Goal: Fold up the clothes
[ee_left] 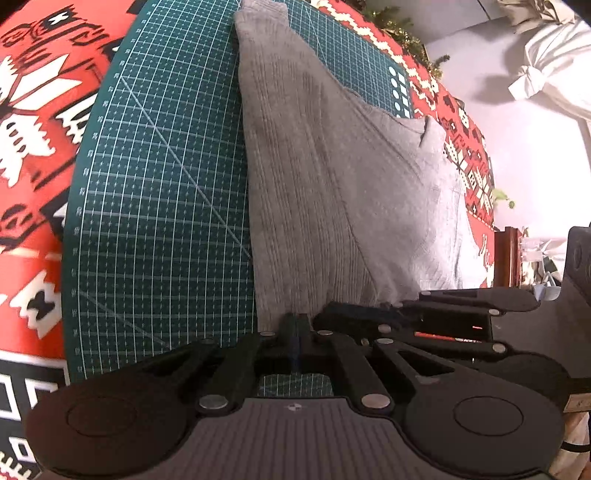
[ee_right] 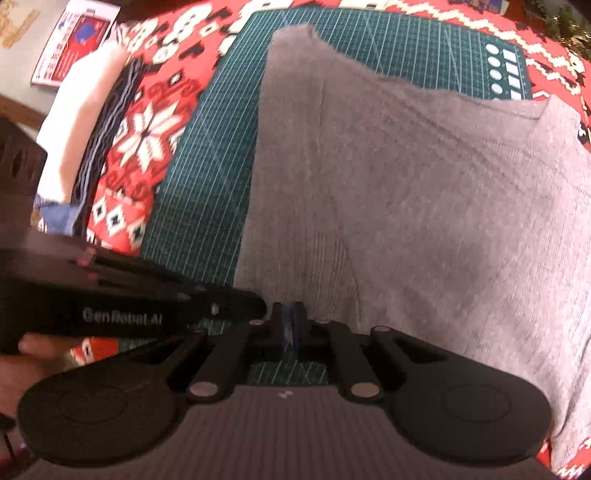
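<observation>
A grey ribbed garment (ee_left: 332, 177) lies on a green cutting mat (ee_left: 159, 192), stretching away from me, with a folded flap on its right side. My left gripper (ee_left: 295, 325) is shut, its tips pinching the garment's near edge. In its view the right gripper (ee_left: 454, 314) comes in from the right, close beside it. In the right wrist view the garment (ee_right: 406, 192) fills the centre and right. My right gripper (ee_right: 290, 321) is shut on the same near edge, blue pads pressed together. The left gripper (ee_right: 147, 306) reaches in from the left, its tip almost touching mine.
The mat (ee_right: 207, 184) lies on a red patterned tablecloth (ee_right: 147, 140). A stack of folded clothes (ee_right: 85, 125) sits at the left, with a leaflet (ee_right: 74, 40) beyond it. A hand (ee_right: 14, 369) holds the left gripper. A white bag (ee_left: 554, 62) and greenery (ee_left: 406, 33) lie past the table.
</observation>
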Action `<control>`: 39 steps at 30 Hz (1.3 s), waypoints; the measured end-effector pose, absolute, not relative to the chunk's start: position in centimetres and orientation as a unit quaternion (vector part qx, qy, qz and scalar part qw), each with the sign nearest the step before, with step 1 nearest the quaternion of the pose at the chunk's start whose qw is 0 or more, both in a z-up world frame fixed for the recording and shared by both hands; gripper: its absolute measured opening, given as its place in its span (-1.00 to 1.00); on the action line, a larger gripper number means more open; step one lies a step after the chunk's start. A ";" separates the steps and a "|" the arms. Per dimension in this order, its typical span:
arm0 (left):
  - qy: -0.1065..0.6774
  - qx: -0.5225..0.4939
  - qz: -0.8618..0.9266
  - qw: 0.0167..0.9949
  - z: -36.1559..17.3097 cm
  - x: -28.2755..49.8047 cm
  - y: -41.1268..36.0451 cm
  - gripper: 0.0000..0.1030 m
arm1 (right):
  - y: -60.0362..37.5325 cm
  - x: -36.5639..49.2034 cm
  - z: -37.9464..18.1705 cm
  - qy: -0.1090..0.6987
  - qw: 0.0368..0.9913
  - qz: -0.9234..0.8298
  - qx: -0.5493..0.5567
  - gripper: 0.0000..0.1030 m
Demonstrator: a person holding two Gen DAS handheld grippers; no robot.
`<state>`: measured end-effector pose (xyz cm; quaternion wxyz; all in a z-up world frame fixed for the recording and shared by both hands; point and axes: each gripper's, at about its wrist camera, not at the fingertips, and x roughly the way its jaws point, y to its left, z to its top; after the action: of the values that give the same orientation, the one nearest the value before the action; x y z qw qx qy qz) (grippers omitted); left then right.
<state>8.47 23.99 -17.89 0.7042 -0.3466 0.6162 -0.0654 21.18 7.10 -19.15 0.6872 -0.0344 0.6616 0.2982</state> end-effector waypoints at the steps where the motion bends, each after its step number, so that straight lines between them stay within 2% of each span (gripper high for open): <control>1: 0.610 -0.354 -0.064 0.706 -17.6 8.6 24.2 -0.96 | 7.1 21.4 -18.7 0.658 0.690 0.300 -0.033 -0.86; 11: 0.534 -0.419 -0.018 0.734 -15.9 12.6 29.0 -0.97 | 9.4 29.3 -15.5 0.605 0.740 0.293 0.003 -0.85; 28: 0.547 -0.452 -0.001 0.705 -18.7 13.6 30.3 -0.97 | 15.8 38.1 -18.4 0.616 0.717 0.326 -0.029 -0.86; 29: 0.547 -0.456 -0.003 0.702 -18.9 13.6 30.4 -0.97 | 16.0 38.5 -18.9 0.620 0.714 0.324 -0.033 -1.00; 39: 0.552 -0.458 -0.003 0.696 -18.8 13.4 30.7 -0.95 | 16.7 40.3 -18.6 0.621 0.711 0.326 -0.046 -1.00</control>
<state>13.38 30.69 -18.81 0.6963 -0.4584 0.5523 -0.0029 40.35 16.71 -18.56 0.7112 -0.0455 0.6209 0.3264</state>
